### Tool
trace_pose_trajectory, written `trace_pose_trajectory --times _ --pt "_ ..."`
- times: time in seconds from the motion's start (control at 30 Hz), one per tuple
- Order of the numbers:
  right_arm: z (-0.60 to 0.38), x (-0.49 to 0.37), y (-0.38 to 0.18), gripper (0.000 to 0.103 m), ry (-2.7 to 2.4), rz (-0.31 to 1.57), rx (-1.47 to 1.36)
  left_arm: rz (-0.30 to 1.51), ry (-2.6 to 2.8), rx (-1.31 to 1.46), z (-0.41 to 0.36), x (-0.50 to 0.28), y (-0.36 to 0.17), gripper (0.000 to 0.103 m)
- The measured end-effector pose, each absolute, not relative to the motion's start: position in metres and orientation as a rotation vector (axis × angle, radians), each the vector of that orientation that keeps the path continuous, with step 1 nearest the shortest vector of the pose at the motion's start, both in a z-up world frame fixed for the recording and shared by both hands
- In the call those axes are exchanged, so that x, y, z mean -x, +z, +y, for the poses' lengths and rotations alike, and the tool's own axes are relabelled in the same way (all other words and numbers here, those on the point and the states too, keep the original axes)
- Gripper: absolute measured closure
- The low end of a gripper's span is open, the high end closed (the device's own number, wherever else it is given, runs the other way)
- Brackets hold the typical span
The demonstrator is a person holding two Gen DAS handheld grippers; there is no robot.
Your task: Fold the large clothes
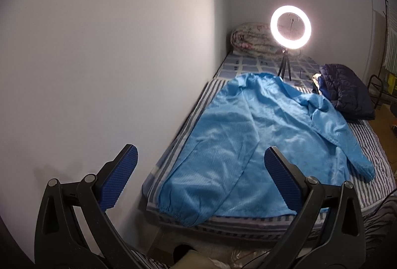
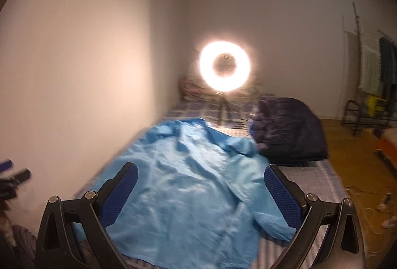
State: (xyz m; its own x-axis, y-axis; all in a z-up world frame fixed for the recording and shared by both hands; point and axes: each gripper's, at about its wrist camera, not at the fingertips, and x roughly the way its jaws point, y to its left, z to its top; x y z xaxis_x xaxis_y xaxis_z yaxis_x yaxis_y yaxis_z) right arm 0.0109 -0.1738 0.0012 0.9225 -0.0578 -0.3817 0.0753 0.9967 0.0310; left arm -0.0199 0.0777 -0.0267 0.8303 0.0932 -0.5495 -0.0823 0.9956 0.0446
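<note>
- Left wrist view showed the left gripper [image 1: 201,169] with its fingers spread wide and nothing between them, held in the air short of the near end of the bed [image 1: 377,160].
- Its blue ribbed pads [image 1: 119,179] framed the blue garment [image 1: 248,140], which lay spread on the striped sheet ahead of the fingertips; neither pad touched the cloth.
- One long sleeve [image 1: 188,194] ran toward the left finger, its gathered cuff at the bed's near edge; the other sleeve [image 1: 347,145] lay beyond the right finger, angled toward the bed's right side.
- Farther ahead, past the garment's collar end, a lit ring light [image 1: 290,27] stood on a small tripod, with a rolled floral quilt [image 1: 253,42] behind it and a dark puffy jacket [image 1: 347,90] to its right.
- Right wrist view, blurred, showed the right gripper [image 2: 201,184] likewise wide apart and empty, hovering over the garment's [image 2: 188,189] near half.
- The left gripper's tip [image 2: 7,166] appeared at the far left edge of that view, beside the wall [image 2: 86,70].
- To the right of the right finger lay the bare striped sheet and a wooden floor [image 2: 352,160].
</note>
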Motion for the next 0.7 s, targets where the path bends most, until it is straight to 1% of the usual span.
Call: trace_pose_trajectory --times 0.07,0.13,0.17,0.2,0.23,0.3,0.33,0.47,0.53,0.7 --pt "-0.171 -0.016 -0.003 0.000 -0.034 0.370 -0.074 0.592 0.100 -0.043 0.082 0.019 -0.035 0.000" --pt "-0.166 -0.028 -0.007 0.001 -0.009 0.390 -0.074 0.607 0.097 -0.068 0.085 0.016 -0.046 0.000" --pt "-0.163 -0.035 -0.010 0.002 0.009 0.404 -0.067 0.616 0.094 -0.073 0.087 0.014 -0.053 0.002" --pt "-0.159 -0.044 -0.014 0.006 0.035 0.418 -0.055 0.625 0.093 -0.071 0.088 0.012 -0.057 0.008" --pt "-0.154 -0.053 -0.018 0.010 0.059 0.435 -0.045 0.645 0.090 -0.060 0.091 0.009 -0.063 0.011" --pt "-0.145 -0.071 -0.027 0.017 0.119 0.487 -0.033 0.691 0.070 -0.026 0.096 0.003 -0.075 0.022" --pt "-0.141 -0.079 -0.031 0.020 0.148 0.512 -0.034 0.709 0.067 -0.012 0.098 0.001 -0.081 0.024" --pt "-0.127 -0.117 -0.055 0.027 0.288 0.616 -0.061 0.775 0.082 0.026 0.104 -0.006 -0.104 0.032" --pt "-0.119 -0.133 -0.067 0.030 0.342 0.645 -0.072 0.808 0.089 0.053 0.108 -0.009 -0.114 0.032" --pt "-0.105 -0.162 -0.101 0.033 0.427 0.700 -0.115 0.916 0.101 0.194 0.127 -0.017 -0.149 0.032"
